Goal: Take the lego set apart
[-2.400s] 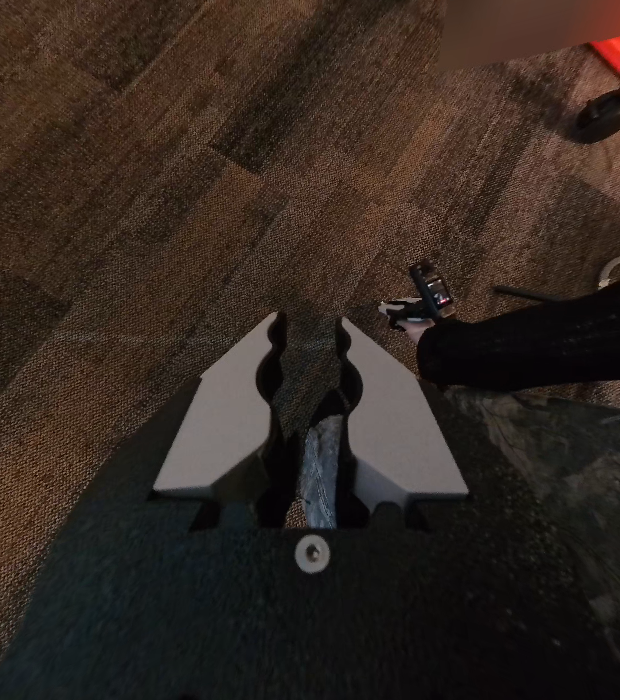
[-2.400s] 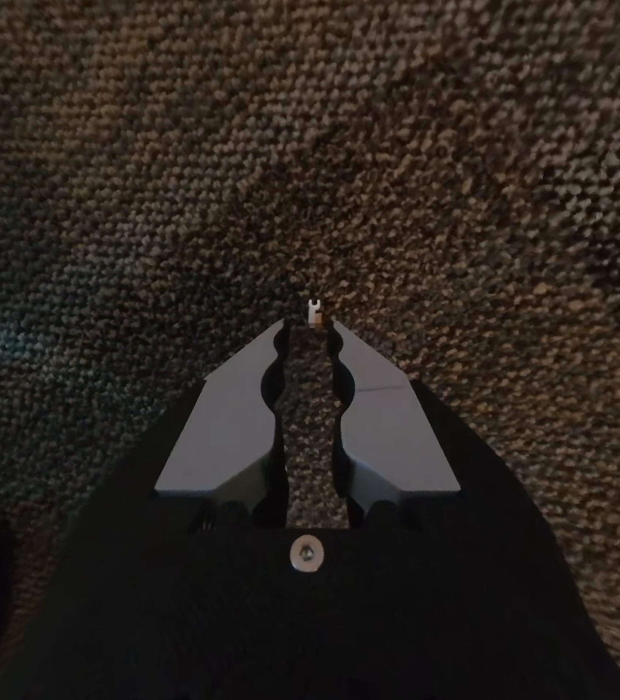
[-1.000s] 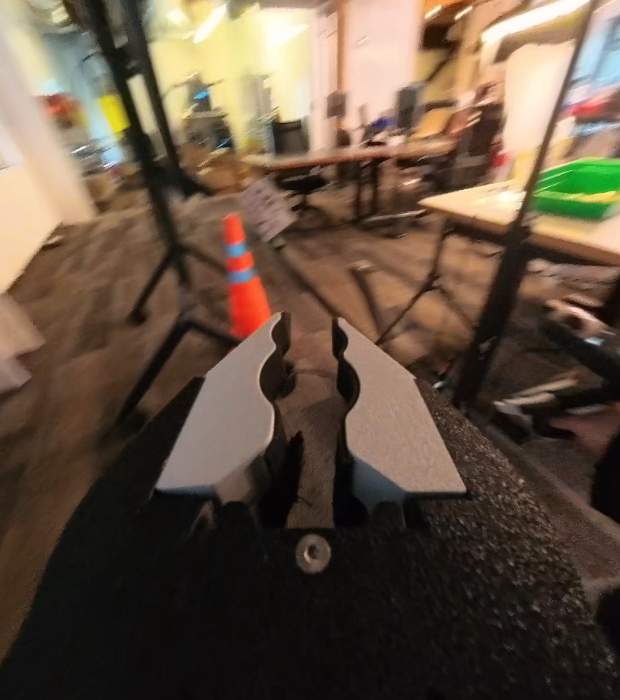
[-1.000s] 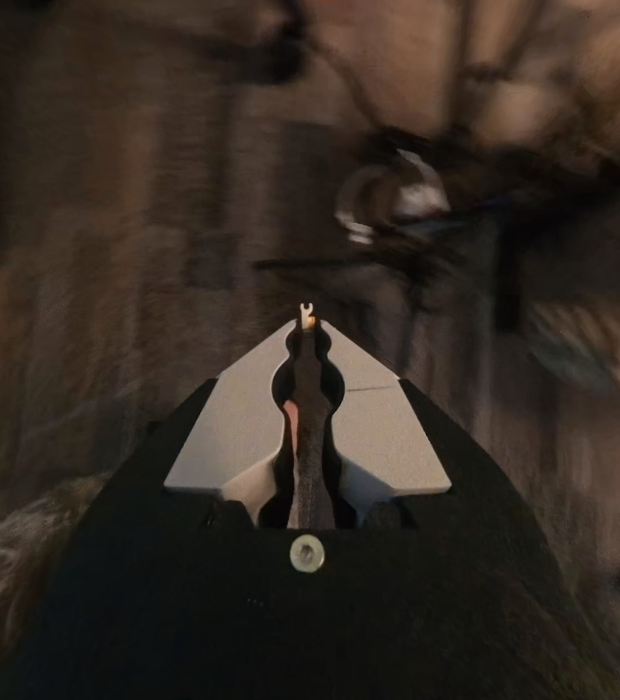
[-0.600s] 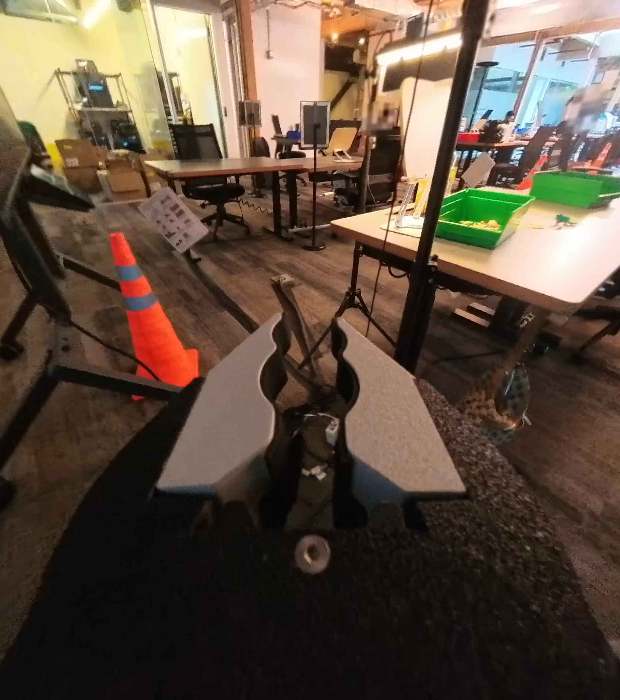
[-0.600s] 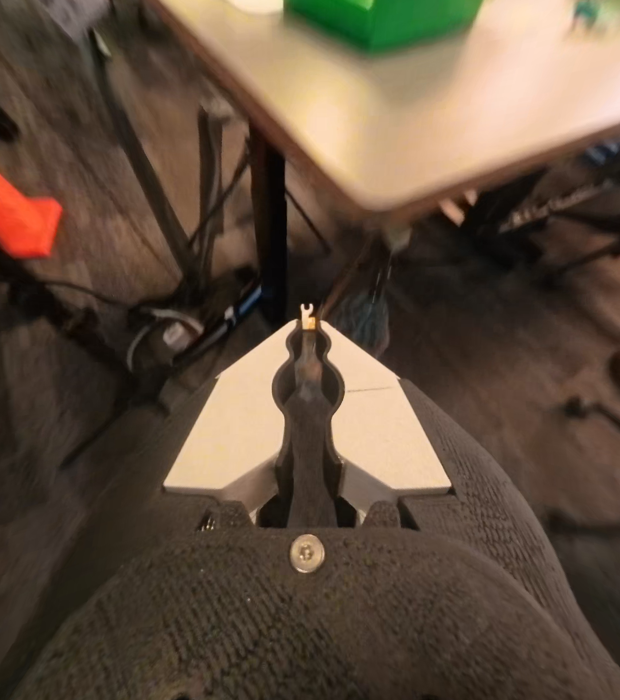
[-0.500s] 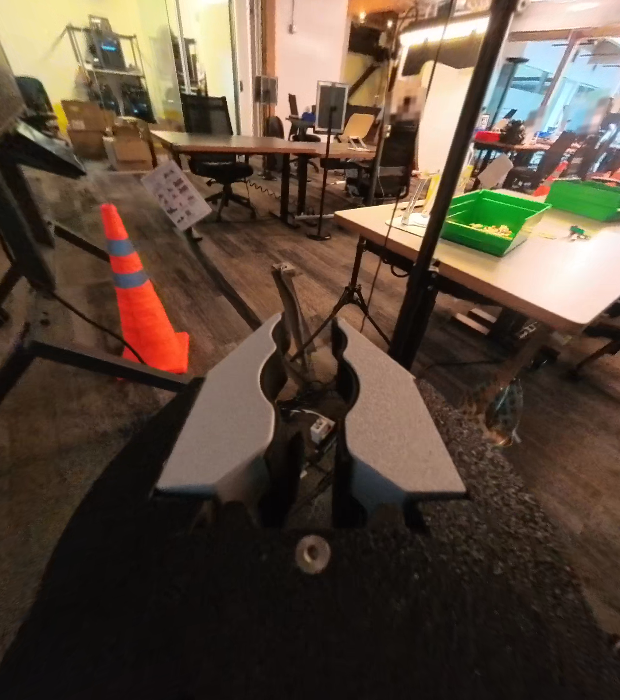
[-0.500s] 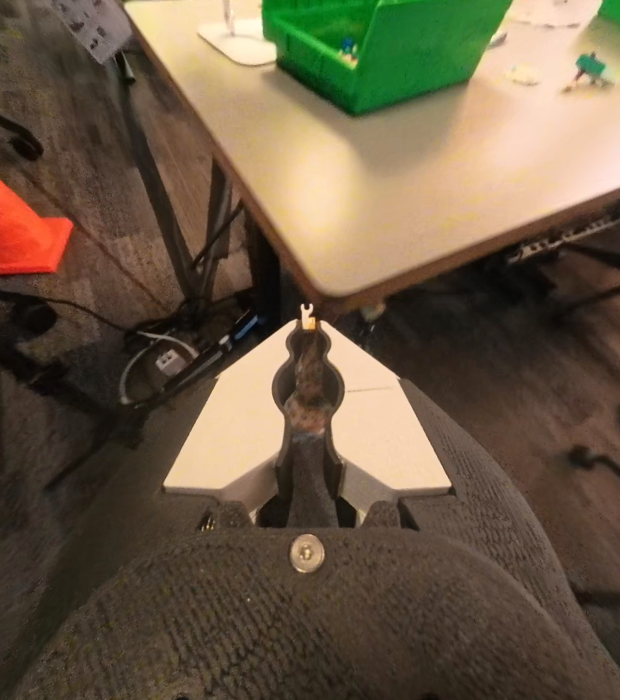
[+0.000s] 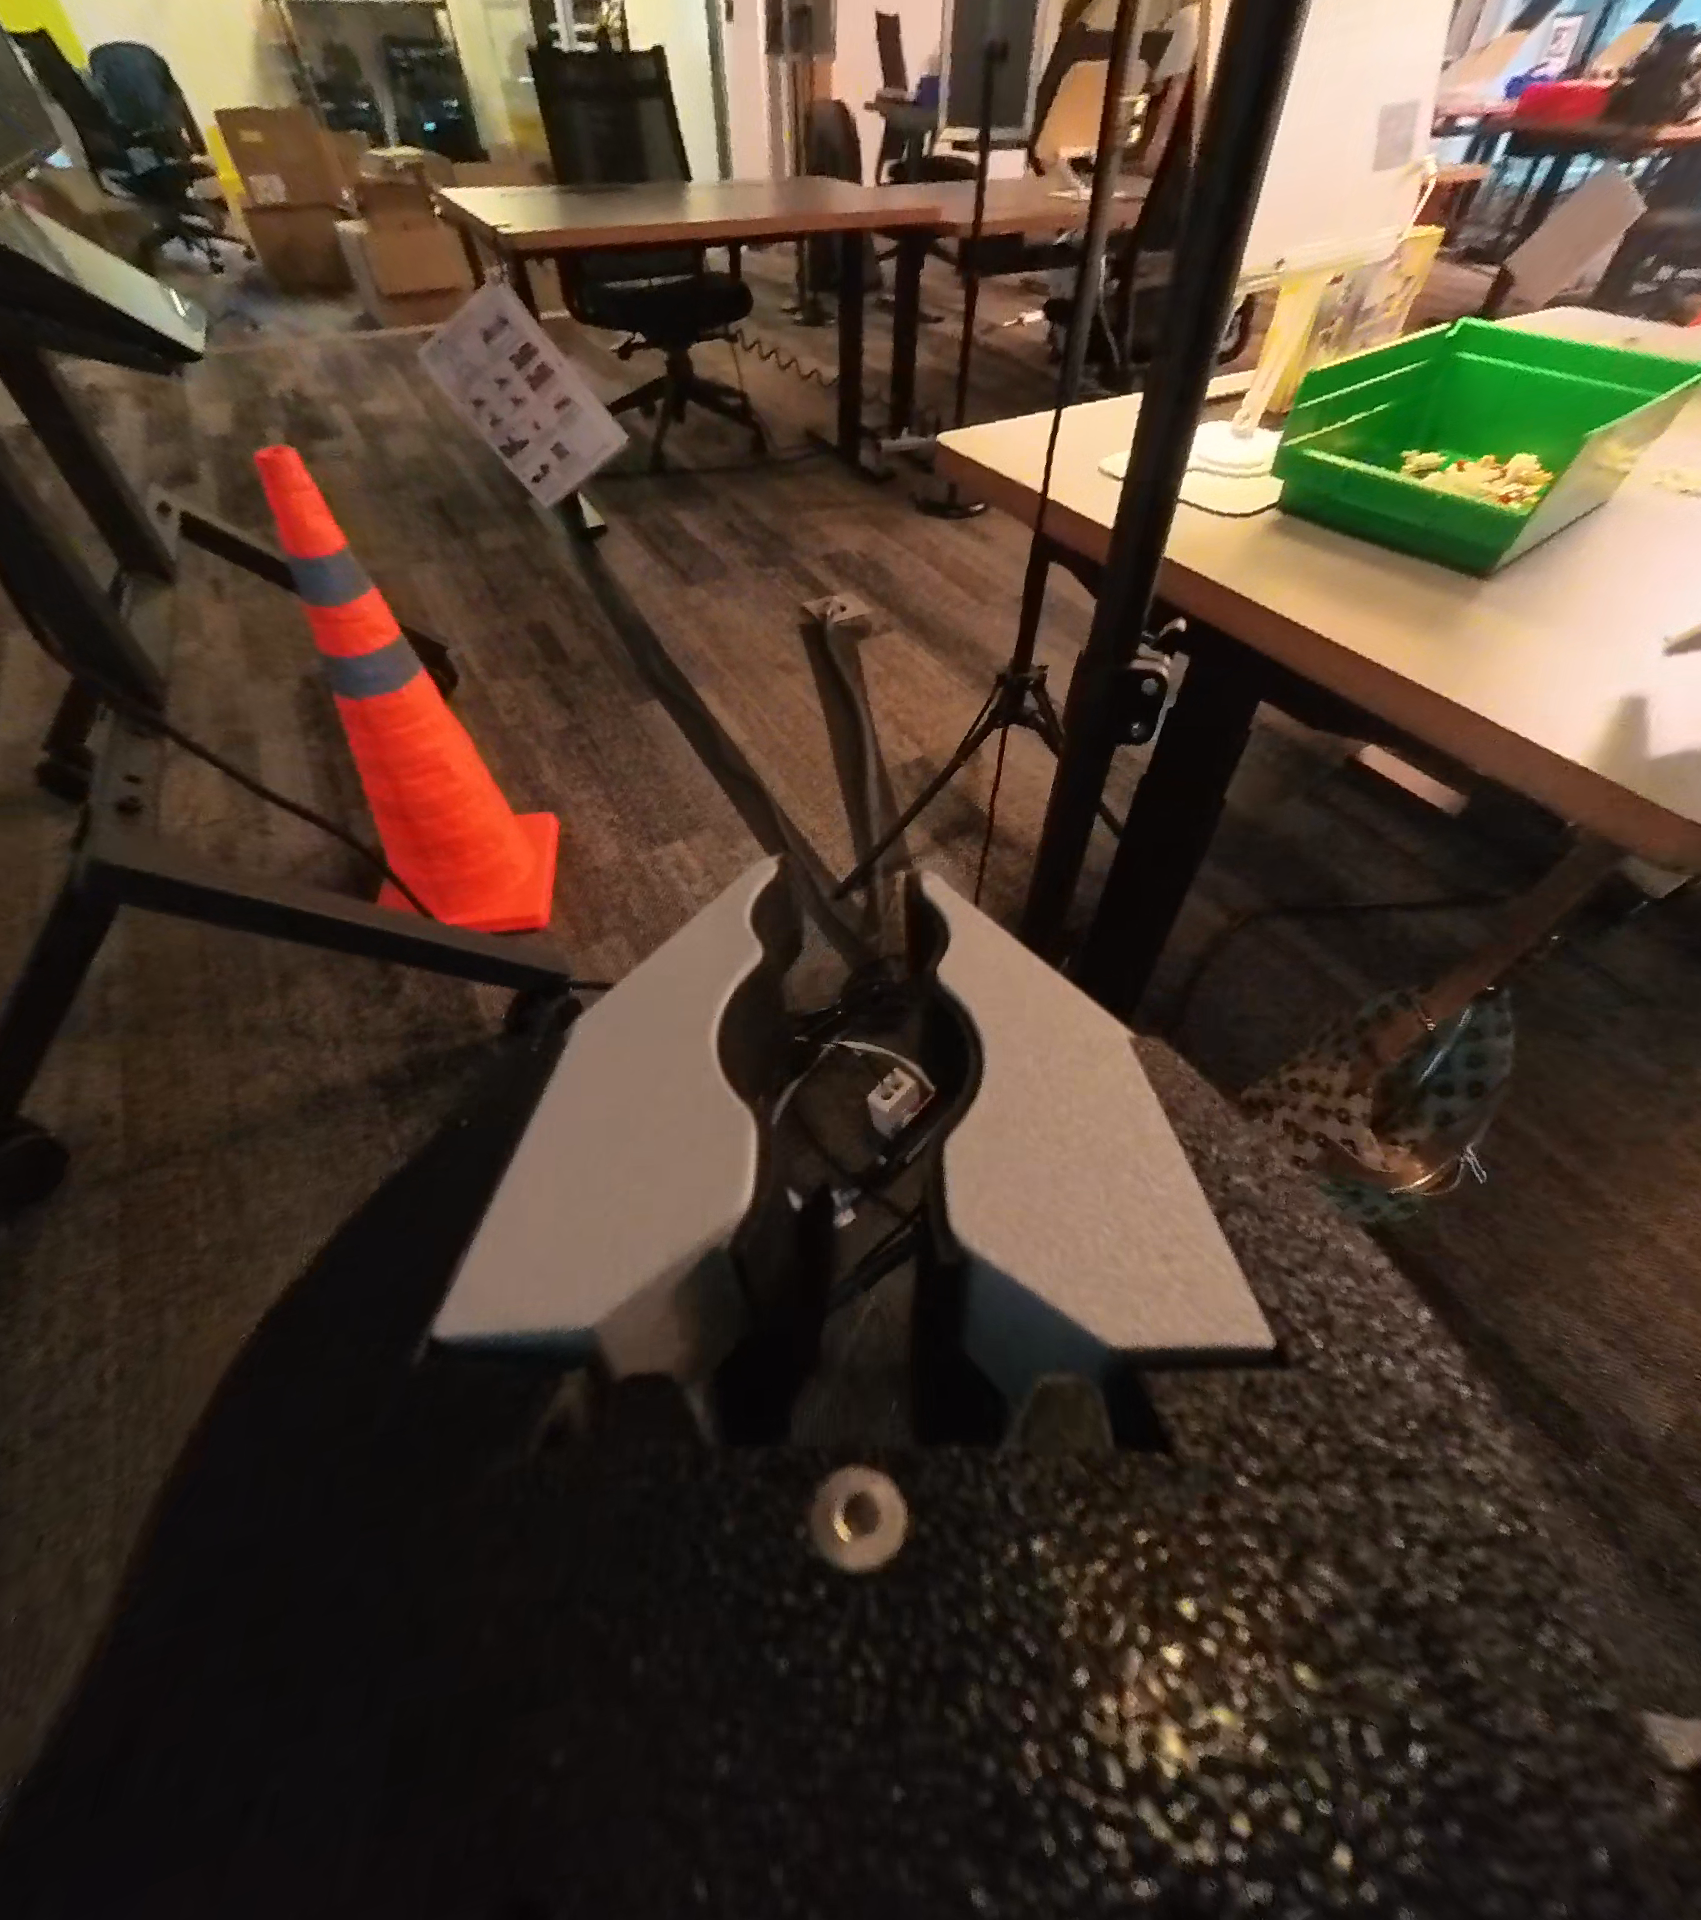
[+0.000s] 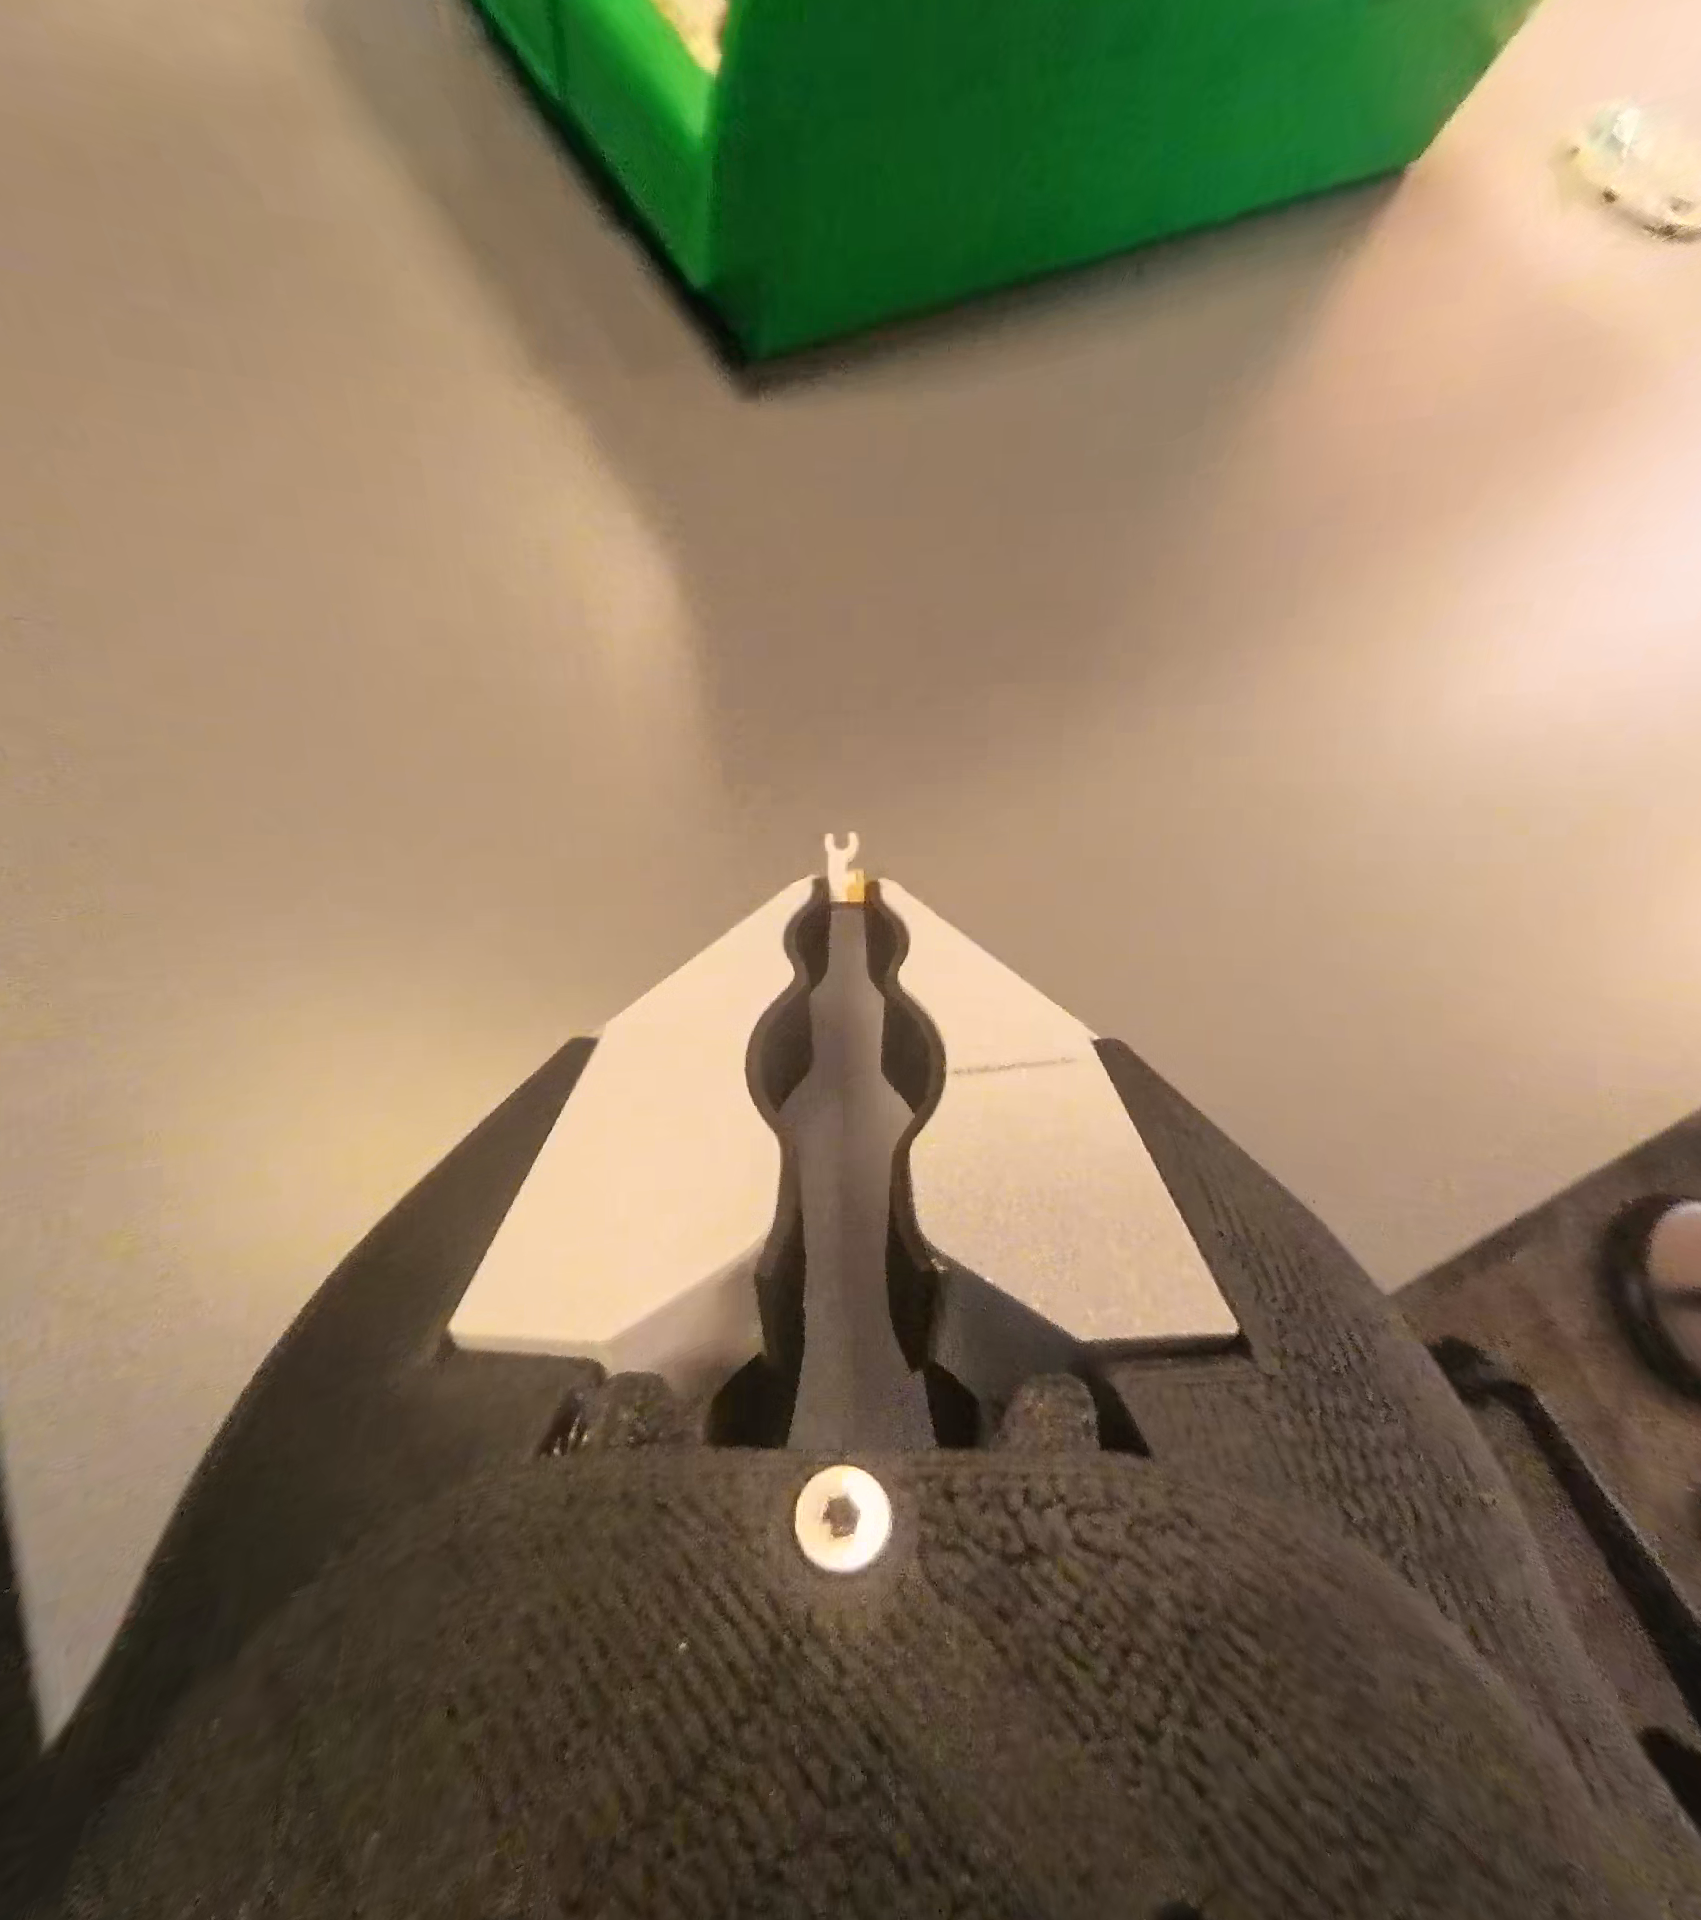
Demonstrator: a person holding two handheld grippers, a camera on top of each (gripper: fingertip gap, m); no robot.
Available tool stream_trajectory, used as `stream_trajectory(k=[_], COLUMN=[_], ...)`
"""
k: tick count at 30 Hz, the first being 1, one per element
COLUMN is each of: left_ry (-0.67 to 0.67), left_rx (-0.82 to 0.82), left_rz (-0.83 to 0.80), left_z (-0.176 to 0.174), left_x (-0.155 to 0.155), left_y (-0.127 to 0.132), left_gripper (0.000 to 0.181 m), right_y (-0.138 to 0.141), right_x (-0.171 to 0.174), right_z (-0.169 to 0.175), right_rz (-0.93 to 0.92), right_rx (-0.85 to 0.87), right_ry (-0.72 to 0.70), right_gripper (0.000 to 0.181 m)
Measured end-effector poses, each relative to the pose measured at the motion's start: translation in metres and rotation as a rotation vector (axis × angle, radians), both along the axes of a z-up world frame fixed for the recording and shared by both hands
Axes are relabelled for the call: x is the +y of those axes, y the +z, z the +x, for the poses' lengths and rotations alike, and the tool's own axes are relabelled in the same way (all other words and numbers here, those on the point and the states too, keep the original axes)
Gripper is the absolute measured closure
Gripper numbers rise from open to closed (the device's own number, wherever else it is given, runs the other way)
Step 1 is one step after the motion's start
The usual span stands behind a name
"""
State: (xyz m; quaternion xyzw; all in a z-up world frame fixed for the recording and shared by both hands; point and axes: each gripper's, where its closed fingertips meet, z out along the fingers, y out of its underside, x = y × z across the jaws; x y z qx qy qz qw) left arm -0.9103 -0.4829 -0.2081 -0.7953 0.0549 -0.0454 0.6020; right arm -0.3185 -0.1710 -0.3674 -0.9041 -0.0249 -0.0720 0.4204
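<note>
Right wrist view is showing the right gripper (image 10: pixel 848 881) hanging over the pale, smooth-topped bench (image 10: pixel 306 623), its grey jaws drawn together at the tips and pinching a tiny white lego piece with a forked end and a small tan stub at its base (image 10: pixel 843 858). That piece is sticking out just past the fingertips, above bare bench surface. Ahead of it, a bright green plastic bin (image 10: pixel 981 156) is standing on the bench, well apart from the held piece, and a small clear round part (image 10: pixel 1646 187) is lying to the right of the bin.

Left wrist view is showing the left gripper (image 9: pixel 851 894) pointing out over the dark carpeted floor (image 9: pixel 202 1039), its jaws standing apart with a clear gap and nothing between them. Beyond it, an orange traffic cone with grey bands (image 9: pixel 399 717) is sitting on the carpet, and a black tripod pole (image 9: pixel 1152 520) is rising beside the bench (image 9: pixel 1397 623). On that bench the green bin (image 9: pixel 1448 457) is holding a heap of small pale lego pieces (image 9: pixel 1469 480).
</note>
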Motion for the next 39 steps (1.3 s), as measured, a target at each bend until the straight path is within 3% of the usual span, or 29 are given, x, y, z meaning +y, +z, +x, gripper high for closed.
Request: stream_trajectory(k=[6, 9, 13, 18, 23, 29, 34, 39], left_ry=[0.029, 0.024, 0.022, 0.019, 0.036, 0.048, 0.055, 0.058], left_rx=[-0.028, -0.020, -0.044, -0.037, -0.044, -0.046, -0.050, -0.052], left_rz=[-0.031, -0.029, -0.025, -0.004, 0.001, 0.000, 0.003, 0.009], left_z=[0.009, 0.010, 0.013, 0.011, 0.003, 0.000, -0.003, -0.008], left_x=[0.003, 0.002, 0.001, -0.004, -0.016, -0.030, -0.039, -0.045], left_y=[-0.008, -0.008, -0.008, -0.003, -0.002, -0.001, 0.000, 0.002], left_gripper=[0.163, 0.163, 0.163, 0.163, 0.163, 0.163, 0.163, 0.163], right_y=[-0.011, -0.010, -0.010, -0.012, -0.005, 0.000, -0.007, 0.014], right_x=[0.011, 0.011, 0.008, 0.005, 0.002, -0.004, -0.022, -0.028], right_z=[0.016, 0.018, 0.010, -0.002, 0.009, 0.013, 0.020, 0.019], right_rz=[-0.030, -0.014, -0.006, -0.048, -0.025, -0.031, -0.040, 0.007], right_rx=[0.051, 0.098, 0.173, 0.145, -0.023, -0.007, 0.030, -0.065], right_ry=[-0.013, -0.031, -0.010, 0.033, 0.010, -0.038, -0.100, -0.065], right_gripper=[0.176, 0.164, 0.136, 0.115, 0.101, 0.087, 0.080, 0.080])
